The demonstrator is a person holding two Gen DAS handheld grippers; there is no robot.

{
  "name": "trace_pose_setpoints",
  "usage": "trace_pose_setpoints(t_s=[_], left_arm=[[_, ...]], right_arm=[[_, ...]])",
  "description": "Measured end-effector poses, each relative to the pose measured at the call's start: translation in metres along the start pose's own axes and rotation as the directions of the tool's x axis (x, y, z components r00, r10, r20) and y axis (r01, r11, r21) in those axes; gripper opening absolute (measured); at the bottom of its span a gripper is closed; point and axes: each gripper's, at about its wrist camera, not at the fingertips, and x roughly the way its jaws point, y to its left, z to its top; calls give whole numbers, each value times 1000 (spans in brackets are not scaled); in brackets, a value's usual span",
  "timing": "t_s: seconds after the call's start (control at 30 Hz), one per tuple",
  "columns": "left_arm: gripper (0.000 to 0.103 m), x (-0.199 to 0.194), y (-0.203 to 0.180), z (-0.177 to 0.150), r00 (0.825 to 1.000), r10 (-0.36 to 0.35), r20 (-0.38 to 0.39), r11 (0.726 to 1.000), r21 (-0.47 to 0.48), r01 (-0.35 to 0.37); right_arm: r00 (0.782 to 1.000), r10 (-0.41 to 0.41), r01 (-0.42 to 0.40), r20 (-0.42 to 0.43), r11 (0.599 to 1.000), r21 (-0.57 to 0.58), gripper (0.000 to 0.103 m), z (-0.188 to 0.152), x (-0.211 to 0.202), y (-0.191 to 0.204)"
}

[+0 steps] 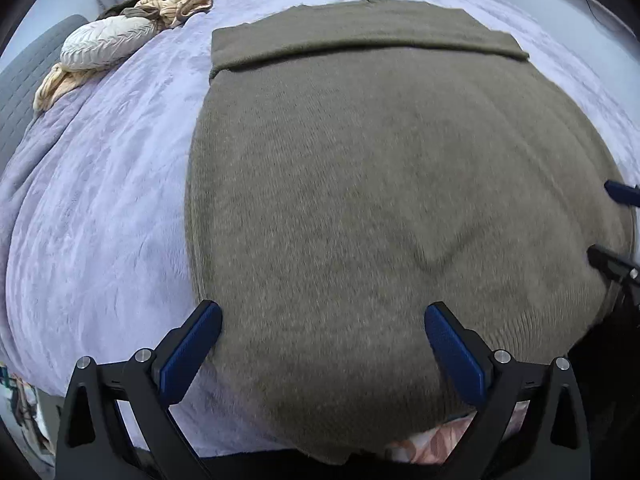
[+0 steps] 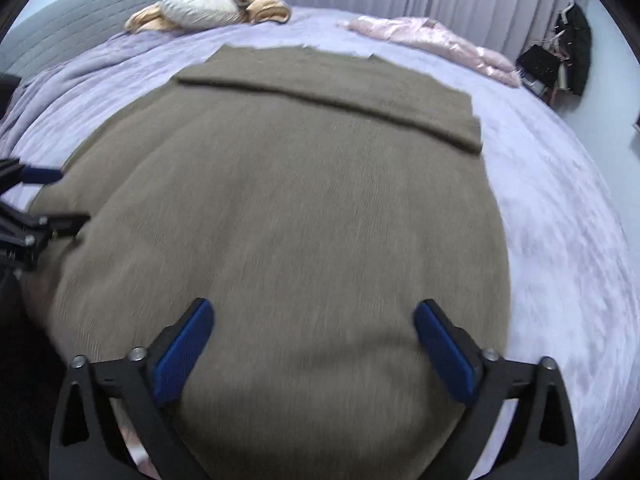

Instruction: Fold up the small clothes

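An olive-brown knit garment [image 1: 380, 208] lies spread flat on the lilac bedspread [image 1: 100, 200], with a folded strip across its far end [image 1: 360, 36]. My left gripper [image 1: 323, 314] hovers open over the garment's near left part, nothing between its blue pads. In the right wrist view the same garment [image 2: 288, 216] fills the middle, and my right gripper [image 2: 314, 310] stands open above its near end, empty. Each gripper shows at the edge of the other's view: the right gripper [image 1: 616, 228] at the right edge, the left gripper [image 2: 40, 200] at the left edge.
A white quilted cushion [image 2: 200, 8] and beige clothes [image 2: 264, 8] lie at the bed's far left by the grey headboard [image 2: 80, 16]. A pink satin garment [image 2: 440, 44] lies at the far right. Dark bags [image 2: 560, 60] sit by the wall. Curtains hang behind the bed.
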Motion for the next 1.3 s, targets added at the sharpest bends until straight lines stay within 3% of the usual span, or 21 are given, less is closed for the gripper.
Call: trace_pose_setpoints(t_s=[0.13, 0.23, 0.33, 0.43, 0.5, 0.63, 0.83, 0.93, 1.0, 1.07, 1.13, 1.23, 1.3], left_arm=[[102, -25, 1, -6, 999, 7, 41, 1000, 9, -7], [102, -40, 5, 7, 993, -25, 113, 999, -42, 30], [102, -39, -5, 29, 985, -108, 136, 991, -62, 117], [102, -18, -30, 40, 992, -94, 88, 995, -7, 95], [102, 1, -42, 33, 998, -56, 43, 998, 28, 55], [102, 1, -44, 16, 995, -34, 90, 997, 72, 27], [102, -20, -27, -11, 996, -59, 59, 997, 58, 56], [102, -39, -2, -22, 991, -48, 123, 999, -6, 50], [102, -37, 22, -27, 991, -60, 116, 995, -72, 68], [102, -23, 48, -32, 985, -151, 82, 969, -184, 164], [102, -13, 65, -39, 963, -261, 73, 925, -267, 271], [102, -11, 69, -45, 951, -288, 110, 910, -277, 307], [102, -10, 67, -47, 952, -285, 113, 915, -264, 305]], right_arm=[[995, 81, -82, -59, 997, -14, 102, -27, -16, -14], [995, 31, -40, -100, 994, -98, 102, -34, -28, -9], [999, 35, -35, -5, 990, -135, 102, -27, -52, 4], [993, 57, -42, 101, 989, -141, 102, -1, -57, 19], [993, 88, -73, 79, 982, -173, 102, 14, -41, 36], [997, 63, -69, -38, 977, -202, 102, 19, -2, 49], [995, 99, -101, -20, 979, -176, 102, -15, -17, 24], [997, 67, -74, -46, 980, -187, 102, -31, -28, 17], [996, 73, -79, -44, 986, -148, 102, -37, -41, 4], [992, 123, -123, 4, 992, -40, 102, -36, -51, -20], [992, 124, -126, 30, 987, 100, 103, -42, -57, -50], [996, 93, -93, 10, 975, 202, 102, -49, -51, -70], [990, 141, -142, 19, 966, 214, 102, -53, -47, -71]])
